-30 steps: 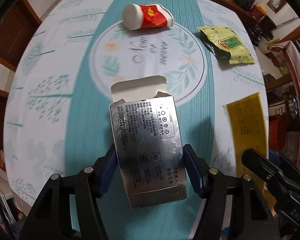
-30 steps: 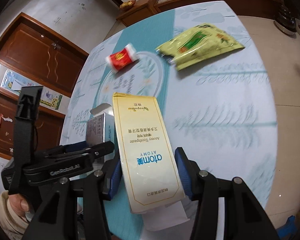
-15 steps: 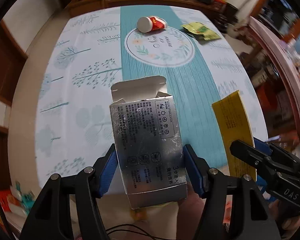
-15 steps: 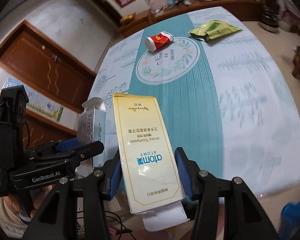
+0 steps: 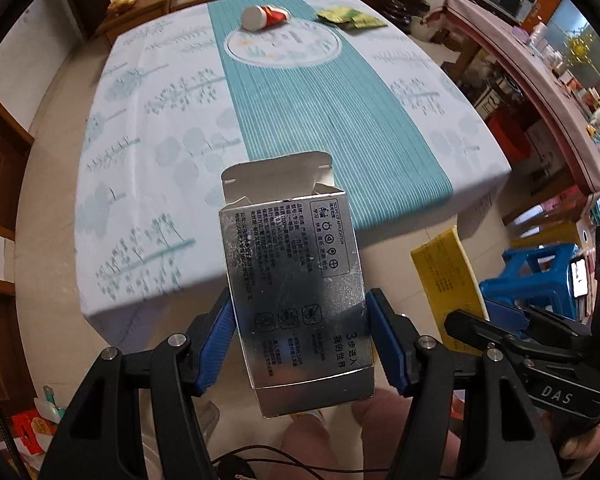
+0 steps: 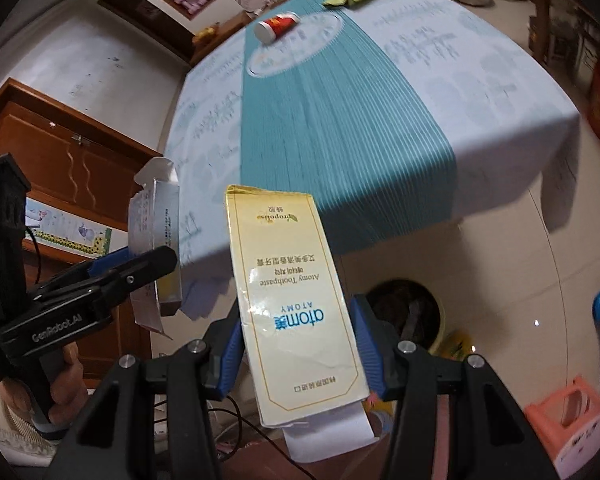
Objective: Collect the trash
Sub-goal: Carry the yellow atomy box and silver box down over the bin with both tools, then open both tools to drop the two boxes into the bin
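Observation:
My left gripper [image 5: 300, 340] is shut on a silver cardboard box [image 5: 294, 292] with its top flap open; the box also shows in the right wrist view [image 6: 156, 240]. My right gripper [image 6: 296, 350] is shut on a yellow Atomy toothpaste box [image 6: 292, 288], also seen in the left wrist view [image 5: 448, 276]. Both are held off the near edge of the table, above the floor. On the far part of the table lie a red and white paper cup [image 5: 264, 17] on its side and a green snack bag [image 5: 350, 17].
The table [image 5: 148, 128] has a white and teal cloth. A dark round bin [image 6: 404, 312] stands on the floor under my right gripper. A blue plastic stool [image 5: 540, 276] and a pink stool [image 6: 572, 420] stand at the right. Wooden cabinets line the left.
Both grippers have pulled back from the table with their boxes and now hang past its near edge. The bin has come into the right wrist view.

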`<state>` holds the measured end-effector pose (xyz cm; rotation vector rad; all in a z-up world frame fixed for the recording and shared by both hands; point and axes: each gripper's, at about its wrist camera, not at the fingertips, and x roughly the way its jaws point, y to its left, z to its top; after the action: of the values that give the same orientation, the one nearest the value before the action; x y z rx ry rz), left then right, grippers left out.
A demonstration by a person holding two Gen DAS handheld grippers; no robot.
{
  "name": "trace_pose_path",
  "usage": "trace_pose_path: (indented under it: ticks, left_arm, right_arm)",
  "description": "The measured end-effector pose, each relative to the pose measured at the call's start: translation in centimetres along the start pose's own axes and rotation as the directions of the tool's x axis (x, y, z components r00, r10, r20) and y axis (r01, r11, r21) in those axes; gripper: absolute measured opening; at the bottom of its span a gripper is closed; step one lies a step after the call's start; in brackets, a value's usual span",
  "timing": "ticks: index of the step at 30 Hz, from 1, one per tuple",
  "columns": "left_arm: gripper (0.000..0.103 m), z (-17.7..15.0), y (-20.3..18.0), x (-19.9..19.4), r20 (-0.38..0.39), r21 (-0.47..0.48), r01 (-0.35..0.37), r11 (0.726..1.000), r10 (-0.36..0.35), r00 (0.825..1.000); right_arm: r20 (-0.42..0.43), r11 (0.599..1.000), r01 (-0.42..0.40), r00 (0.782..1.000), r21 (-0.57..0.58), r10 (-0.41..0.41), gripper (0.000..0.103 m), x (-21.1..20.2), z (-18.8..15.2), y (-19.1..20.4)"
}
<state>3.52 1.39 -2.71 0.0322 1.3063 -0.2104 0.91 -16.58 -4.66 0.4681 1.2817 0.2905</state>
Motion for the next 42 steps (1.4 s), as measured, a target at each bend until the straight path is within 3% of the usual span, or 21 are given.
trace_pose_path:
  ticks: [8,19,29,35,37,39,42]
  left_arm:
    - [0.063,-4.6,-2.1,4.8,-0.074,-0.028,0.008,1.0,-0.01,0.997]
    - [0.064,-10.4,-3.9,17.0,-0.187,-0.088,-0.027,0.996,0.01,0.982]
    - [0.065,-12.0,-3.0,27.5,-0.234,-0.113,-0.047,0.992,0.019,0.972]
    - [0.067,-11.8,-1.7,30.9,-0.242,-0.132,-0.083,0.988,0.049,0.969]
    - [0.084,-11.7,-1.1,31.9,-0.271,-0.136,-0.097,0.986,0.057,0.961]
    - [0.09,-11.4,-0.5,32.4,-0.267,-0.151,-0.107,0.983,0.064,0.962]
    - [0.098,-11.2,0.4,32.4,-0.261,-0.157,-0.119,0.98,0.075,0.962]
  right_arm:
    - [-0.092,0.997,0.027,0.996,0.077,-0.02,0.05,2.8,-3.6,-3.5]
    - [-0.281,0.977,0.076,0.96,0.2,-0.018,0.05,13.7,-7.6,-12.3]
    - [-0.334,0.949,0.139,0.942,0.282,-0.038,0.052,23.7,-8.3,-17.9]
    - [-0.342,0.948,0.138,0.939,0.286,-0.034,0.056,28.0,-7.8,-19.3]
    - [-0.353,0.947,0.143,0.935,0.287,-0.034,0.063,28.9,-7.8,-19.5]
    - [-0.35,0.947,0.155,0.936,0.283,-0.049,0.073,29.5,-7.8,-19.7]
    - [-0.342,0.948,0.166,0.937,0.272,-0.067,0.075,30.0,-7.7,-19.8]
